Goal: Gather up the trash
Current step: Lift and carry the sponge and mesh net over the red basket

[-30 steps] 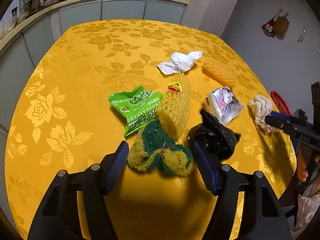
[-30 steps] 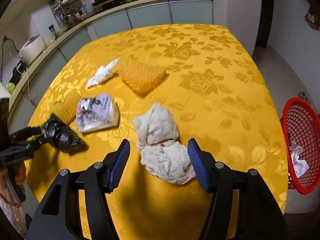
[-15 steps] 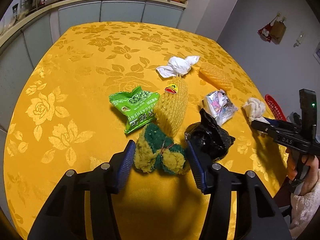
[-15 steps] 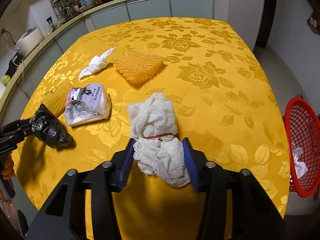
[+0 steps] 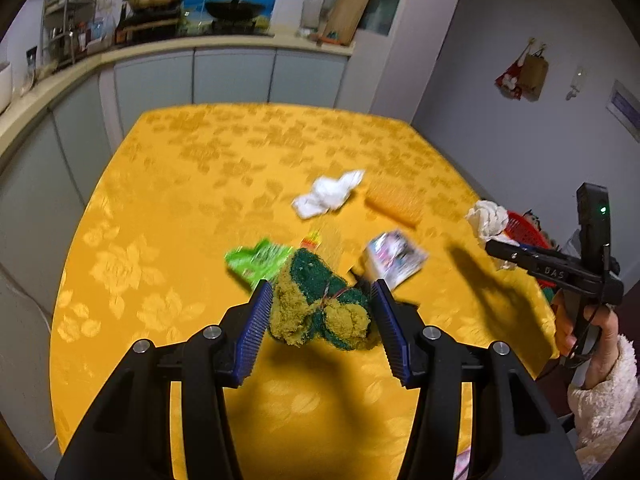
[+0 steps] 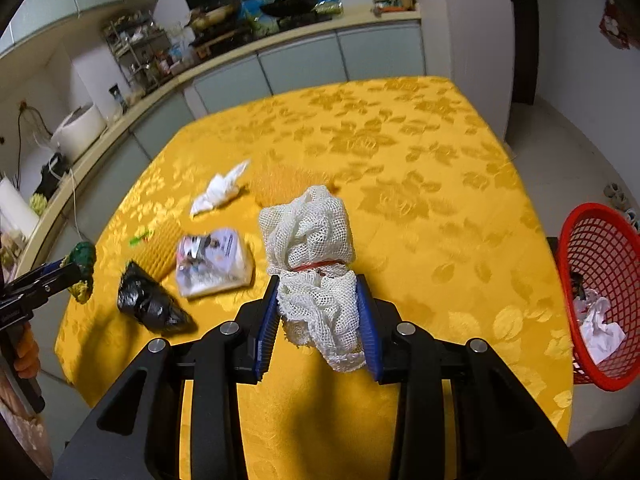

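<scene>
Sponge, green and yellow, is clamped in the left gripper above the table; white mesh is pinched in the right gripper; below lie a black bag, packet, tissue; a red basket stands beside the table.

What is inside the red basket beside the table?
The red basket holds crumpled white paper and a small dark piece above it. Its lower part is covered by the mesh wall.
</scene>
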### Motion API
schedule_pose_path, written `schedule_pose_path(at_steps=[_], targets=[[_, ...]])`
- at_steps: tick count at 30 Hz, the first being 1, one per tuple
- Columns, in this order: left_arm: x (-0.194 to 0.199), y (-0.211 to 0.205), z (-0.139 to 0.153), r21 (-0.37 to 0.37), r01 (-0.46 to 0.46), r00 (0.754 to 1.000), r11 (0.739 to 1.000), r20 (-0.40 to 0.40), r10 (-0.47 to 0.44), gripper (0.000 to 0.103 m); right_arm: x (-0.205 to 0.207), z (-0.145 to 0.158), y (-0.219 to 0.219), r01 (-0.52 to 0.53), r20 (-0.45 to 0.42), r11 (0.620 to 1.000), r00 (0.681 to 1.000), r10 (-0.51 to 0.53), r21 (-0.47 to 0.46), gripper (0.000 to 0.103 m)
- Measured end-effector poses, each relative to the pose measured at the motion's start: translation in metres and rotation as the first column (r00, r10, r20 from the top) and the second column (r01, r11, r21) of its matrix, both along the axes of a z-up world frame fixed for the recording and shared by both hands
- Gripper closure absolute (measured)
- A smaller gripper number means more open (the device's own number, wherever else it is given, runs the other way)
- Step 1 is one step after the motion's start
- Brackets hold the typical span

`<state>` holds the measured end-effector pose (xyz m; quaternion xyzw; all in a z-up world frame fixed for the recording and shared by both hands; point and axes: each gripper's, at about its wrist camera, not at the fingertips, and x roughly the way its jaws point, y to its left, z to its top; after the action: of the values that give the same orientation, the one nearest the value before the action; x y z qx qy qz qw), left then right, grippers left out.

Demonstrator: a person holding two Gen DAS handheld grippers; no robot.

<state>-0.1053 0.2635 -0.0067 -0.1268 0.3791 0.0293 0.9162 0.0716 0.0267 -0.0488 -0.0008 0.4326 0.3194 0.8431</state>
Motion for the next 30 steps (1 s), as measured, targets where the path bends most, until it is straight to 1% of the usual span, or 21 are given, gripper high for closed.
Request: schedule_pose_path(at_steps=[6, 11, 19, 24, 28, 30], targets=[[0.028, -0.021, 0.006, 0.007, 0.046, 0.999, 0.999, 0.029, -0.046, 0.053, 0.004, 0.009, -0.019, 0.06, 0.018, 0.998, 0.998, -0.06, 0.037, 0.068], [0.05, -0.043, 0.012, 0.037, 0.096, 0.994, 0.995, 0.049, -0.098, 0.053, 0.007, 0.021, -0.043, 0.12, 0.038, 0.99, 0.992, -0.123, 0.071, 0.068], [0.085, -0.083, 0.027, 0.077, 0.194, 0.977, 0.978, 0.077, -0.199, 0.053, 0.008, 0.036, -0.08, 0.21, 0.07, 0.971, 0.973, -0.219, 0.117, 0.068], [0.109, -0.117, 0.037, 0.085, 0.276, 0.954, 0.958, 0.097, -0.283, 0.053, 0.008, 0.044, -0.11, 0.296, 0.086, 0.944, 0.947, -0.31, 0.147, 0.068], [0.131, -0.152, 0.045, 0.101, 0.355, 0.924, 0.929, 0.112, -0.365, 0.053, 0.007, 0.05, -0.139, 0.378, 0.096, 0.911, 0.913, -0.397, 0.167, 0.068], [0.141, -0.174, 0.047, 0.108, 0.401, 0.904, 0.91, 0.116, -0.412, 0.053, 0.006, 0.053, -0.155, 0.421, 0.097, 0.891, 0.892, -0.44, 0.172, 0.068]])
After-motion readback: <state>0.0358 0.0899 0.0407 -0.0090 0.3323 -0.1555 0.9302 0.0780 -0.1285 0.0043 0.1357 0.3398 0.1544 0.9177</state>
